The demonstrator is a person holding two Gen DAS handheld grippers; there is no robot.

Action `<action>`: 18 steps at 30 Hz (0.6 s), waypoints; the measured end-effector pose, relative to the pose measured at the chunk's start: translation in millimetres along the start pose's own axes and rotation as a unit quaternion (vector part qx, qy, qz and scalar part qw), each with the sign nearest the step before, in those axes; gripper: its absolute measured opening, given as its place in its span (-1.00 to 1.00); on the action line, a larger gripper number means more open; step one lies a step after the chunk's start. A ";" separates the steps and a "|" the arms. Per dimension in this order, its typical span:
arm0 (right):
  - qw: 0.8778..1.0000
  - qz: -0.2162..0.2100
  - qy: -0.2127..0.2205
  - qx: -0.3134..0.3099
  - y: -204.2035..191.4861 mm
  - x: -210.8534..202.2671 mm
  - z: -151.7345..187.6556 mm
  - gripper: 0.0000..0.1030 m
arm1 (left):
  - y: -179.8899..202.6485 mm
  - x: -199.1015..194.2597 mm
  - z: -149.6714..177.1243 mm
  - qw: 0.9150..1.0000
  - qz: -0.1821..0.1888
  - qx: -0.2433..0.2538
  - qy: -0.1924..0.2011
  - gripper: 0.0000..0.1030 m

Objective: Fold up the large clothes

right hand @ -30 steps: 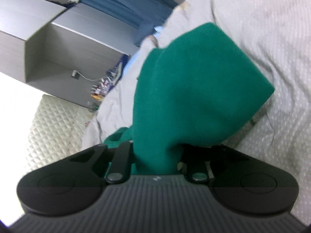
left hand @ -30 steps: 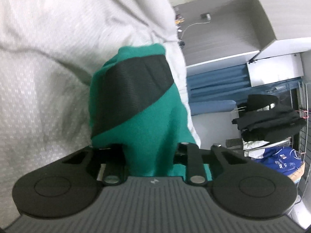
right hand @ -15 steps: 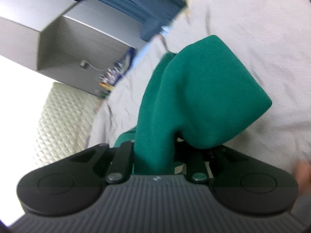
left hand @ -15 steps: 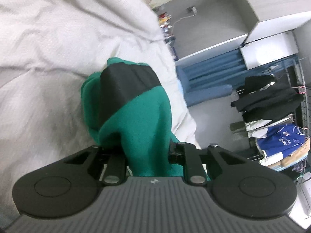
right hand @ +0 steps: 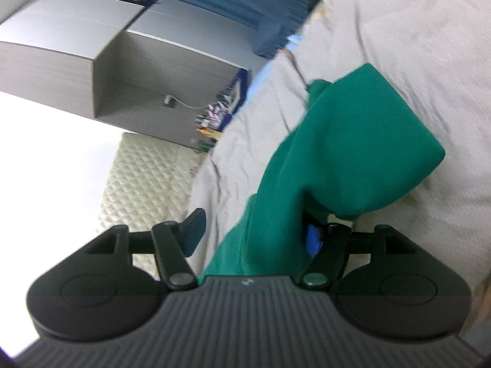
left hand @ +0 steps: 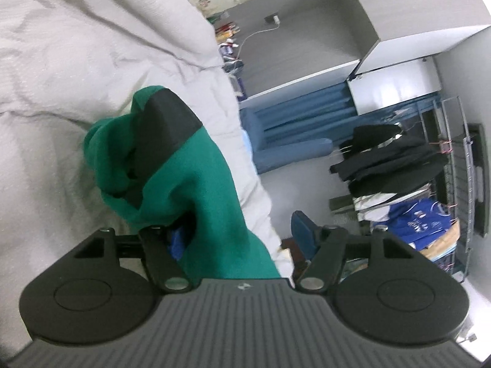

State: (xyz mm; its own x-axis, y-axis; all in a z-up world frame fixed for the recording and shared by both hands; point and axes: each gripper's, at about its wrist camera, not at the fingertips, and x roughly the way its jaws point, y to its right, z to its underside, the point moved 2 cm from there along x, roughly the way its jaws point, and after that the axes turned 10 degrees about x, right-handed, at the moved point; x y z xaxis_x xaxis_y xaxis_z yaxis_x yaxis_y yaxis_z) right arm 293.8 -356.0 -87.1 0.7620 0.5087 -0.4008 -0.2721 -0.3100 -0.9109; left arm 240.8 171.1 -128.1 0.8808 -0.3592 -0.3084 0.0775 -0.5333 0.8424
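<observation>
A green garment (left hand: 196, 184) with a black panel (left hand: 165, 122) lies bunched on the pale bed cover (left hand: 76, 46) and rises between the jaws of my left gripper (left hand: 239, 236). Those jaws are opening. The cloth rests against the left blue pad, and the right finger (left hand: 302, 230) stands clear of it. In the right wrist view the same green garment (right hand: 353, 147) hangs in a fold over the bed cover (right hand: 399, 30). My right gripper (right hand: 254, 236) is opening too. The cloth lies by its right blue pad, and its left finger (right hand: 193, 230) is bare.
A grey open cabinet (left hand: 307, 30) with small items stands beyond the bed, with a blue curtain (left hand: 291, 116) beside it. A wire rack holds dark clothes (left hand: 399, 165) and a blue jersey (left hand: 420, 224). A quilted headboard (right hand: 144, 178) shows in the right wrist view.
Both grippers' jaws have spread apart from their pinch on the green cloth. Both hands have risen above the bed, and the garment now sags more loosely.
</observation>
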 end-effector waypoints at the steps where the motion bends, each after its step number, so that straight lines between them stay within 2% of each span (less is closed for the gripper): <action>1: 1.000 -0.005 0.004 -0.001 -3.6 4.2 -3.6 0.33 | 1.1 3.2 -4.0 1.000 0.002 -0.001 0.002 0.40; 5: 1.000 -0.012 0.020 -0.012 -14.9 13.6 -15.9 0.32 | 14.6 19.1 -22.9 1.000 0.013 0.000 0.017 0.40; 8: 0.999 -0.011 0.027 -0.024 -20.8 25.6 -25.5 0.32 | 24.5 32.5 -37.6 0.999 0.016 0.022 0.033 0.40; 10: 0.999 -0.004 0.028 -0.033 -23.3 38.2 -32.3 0.32 | 29.7 50.0 -47.1 0.999 0.017 0.042 0.029 0.40; 14: 0.998 0.015 0.032 -0.046 -21.3 62.8 -43.8 0.32 | 31.3 85.7 -56.2 0.995 -0.006 0.098 0.021 0.40; 18: 0.996 0.036 0.036 -0.073 -22.2 87.5 -52.1 0.31 | 24.8 118.7 -65.6 0.988 -0.033 0.148 0.031 0.40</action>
State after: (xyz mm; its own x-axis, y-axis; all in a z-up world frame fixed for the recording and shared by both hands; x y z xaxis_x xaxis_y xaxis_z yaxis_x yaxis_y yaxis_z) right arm 397.1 -346.5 -96.9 0.7851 0.4234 -0.4520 -0.2441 -0.4592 -0.8541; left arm 377.9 165.4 -114.9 0.9063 -0.2722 -0.3233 0.0046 -0.7584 0.6517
